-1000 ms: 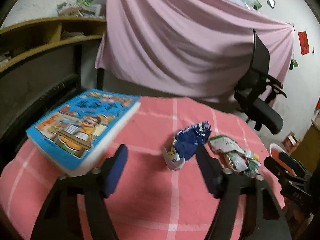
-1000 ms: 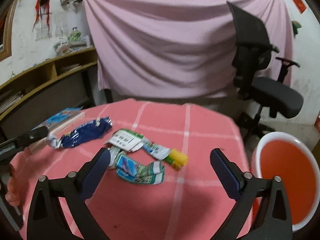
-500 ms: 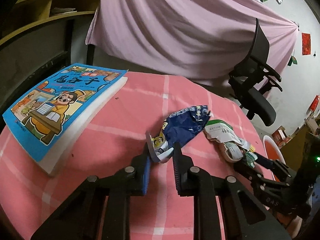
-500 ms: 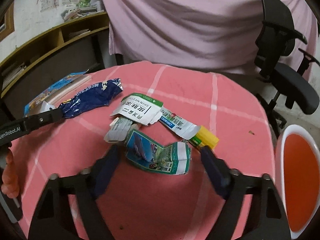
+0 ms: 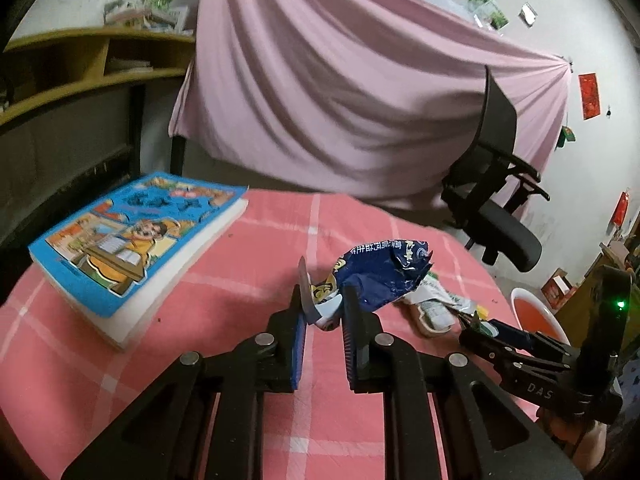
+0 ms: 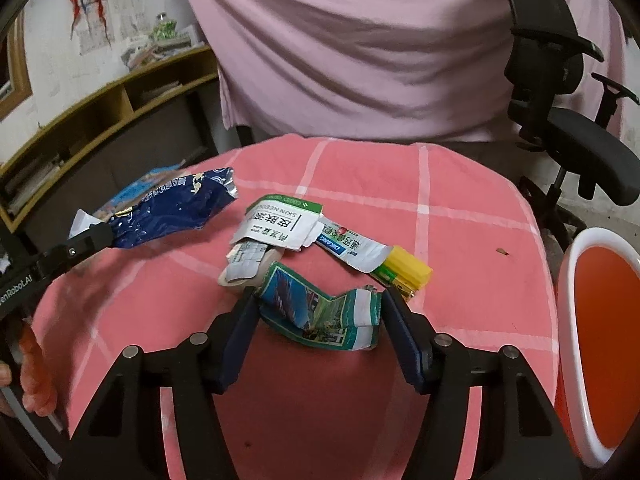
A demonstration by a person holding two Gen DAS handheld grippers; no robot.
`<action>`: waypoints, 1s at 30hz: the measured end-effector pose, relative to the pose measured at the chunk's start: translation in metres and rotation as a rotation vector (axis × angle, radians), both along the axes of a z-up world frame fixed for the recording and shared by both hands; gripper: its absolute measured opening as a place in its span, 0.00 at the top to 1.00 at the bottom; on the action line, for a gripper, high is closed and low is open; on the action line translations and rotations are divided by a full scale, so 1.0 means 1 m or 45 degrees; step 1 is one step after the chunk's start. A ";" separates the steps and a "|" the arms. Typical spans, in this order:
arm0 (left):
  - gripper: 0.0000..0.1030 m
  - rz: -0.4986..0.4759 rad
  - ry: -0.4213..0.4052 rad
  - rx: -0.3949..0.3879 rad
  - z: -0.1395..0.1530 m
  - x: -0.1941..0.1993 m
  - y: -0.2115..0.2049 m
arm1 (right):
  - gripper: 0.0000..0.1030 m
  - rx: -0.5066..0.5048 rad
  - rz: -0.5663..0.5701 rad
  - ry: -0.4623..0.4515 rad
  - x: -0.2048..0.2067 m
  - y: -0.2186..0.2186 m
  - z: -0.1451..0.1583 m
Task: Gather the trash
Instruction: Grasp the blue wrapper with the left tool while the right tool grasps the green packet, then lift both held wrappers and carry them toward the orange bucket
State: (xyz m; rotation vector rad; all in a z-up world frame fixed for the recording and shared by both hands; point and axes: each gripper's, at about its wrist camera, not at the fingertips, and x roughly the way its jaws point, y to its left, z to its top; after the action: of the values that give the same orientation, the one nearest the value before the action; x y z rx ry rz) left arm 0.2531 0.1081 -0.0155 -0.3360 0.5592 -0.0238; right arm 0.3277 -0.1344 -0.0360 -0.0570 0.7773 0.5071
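My left gripper [image 5: 323, 312] is shut on the near end of a crumpled dark blue snack wrapper [image 5: 380, 276] and holds it lifted above the pink checked tablecloth [image 5: 224, 280]. The same wrapper [image 6: 172, 212] hangs off the cloth in the right wrist view. My right gripper [image 6: 318, 312] has its fingers pressed against both ends of a folded green and blue packet [image 6: 320, 312] on the cloth. Beyond it lie a white and green packet [image 6: 280, 224], a small crumpled wrapper [image 6: 248, 264], a white sachet [image 6: 352, 248] and a yellow-capped tube [image 6: 408, 274].
A thick blue book [image 5: 132, 240] lies at the table's left. An orange bin with a white rim [image 6: 600, 340] stands on the floor right of the table. A black office chair [image 6: 560, 92] and a pink hanging sheet [image 5: 340, 92] are behind, with shelves [image 5: 80, 68] at left.
My left gripper closed on the blue wrapper and lifted it off the cloth. My right gripper moved in and narrowed until its fingers reached the green packet's ends.
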 end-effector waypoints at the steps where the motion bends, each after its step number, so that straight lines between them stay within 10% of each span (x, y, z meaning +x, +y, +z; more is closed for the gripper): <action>1: 0.87 0.002 -0.019 0.012 0.002 -0.003 -0.001 | 0.41 0.019 -0.001 -0.026 -0.004 -0.002 0.003; 12: 0.87 -0.008 -0.342 0.239 0.024 -0.043 -0.035 | 0.41 0.225 -0.090 -0.440 -0.051 -0.033 0.040; 30: 0.87 -0.079 -0.627 0.274 0.069 -0.074 -0.108 | 0.41 0.342 -0.263 -0.825 -0.091 -0.096 0.074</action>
State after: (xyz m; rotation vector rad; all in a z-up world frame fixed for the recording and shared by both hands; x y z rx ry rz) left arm 0.1792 0.0001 0.0534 -0.0939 0.0814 -0.1028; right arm 0.2363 -0.2302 0.0380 0.1046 0.0757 0.3592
